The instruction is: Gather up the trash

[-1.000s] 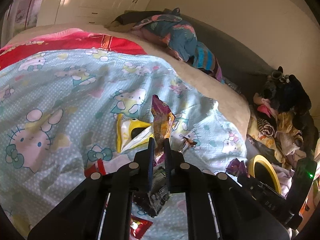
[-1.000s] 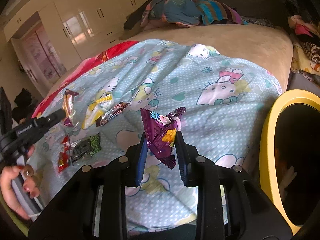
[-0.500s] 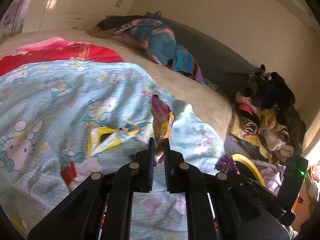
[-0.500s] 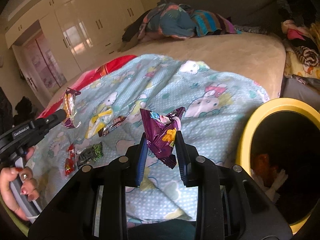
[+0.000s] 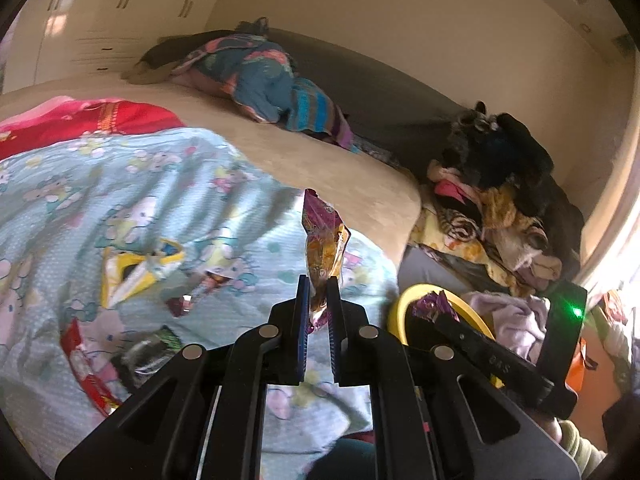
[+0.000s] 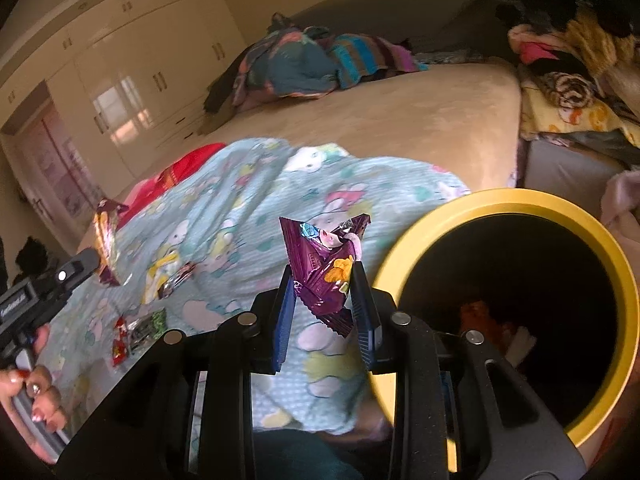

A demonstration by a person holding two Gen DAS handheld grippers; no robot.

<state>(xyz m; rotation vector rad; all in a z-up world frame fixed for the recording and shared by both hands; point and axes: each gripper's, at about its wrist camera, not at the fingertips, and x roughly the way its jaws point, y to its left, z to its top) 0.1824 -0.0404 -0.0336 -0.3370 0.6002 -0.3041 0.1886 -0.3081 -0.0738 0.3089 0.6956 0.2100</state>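
**Bedroom, bed surface and bin — contents as seen**

Far left: a bank of cream wardrobe doors with short bar handles, glossy, reflecting a window. A person's hand grips the handle of the left gripper, whose jaws are clamped on an orange-and-purple snack wrapper held upright above the bed.

Bed surface: a pale blue cartoon-cat blanket, creased, covers the near part of the bed; a red blanket lies beyond it at the left, and a bare beige sheet runs to the far edge. Loose wrappers on the blue blanket, all well apart from both grippers:
- yellow-and-white wrapper, opened flat;
- small dark wrapper just beside it;
- red wrapper near the front edge;
- crumpled clear-and-green wrapper next to the red one.

Head of the bed: a heap of multicoloured bedding, teal, pink and striped, against a dark grey headboard.

Centre: the right gripper, jaws pressed on a crumpled purple snack wrapper, held in the air over the blanket's edge, just left of the bin.

Right: a yellow-rimmed bin with a dark interior beside the bed — some orange and white scraps lie at its bottom. Behind it, a pile of clothes topped by black items, against the cream wall.
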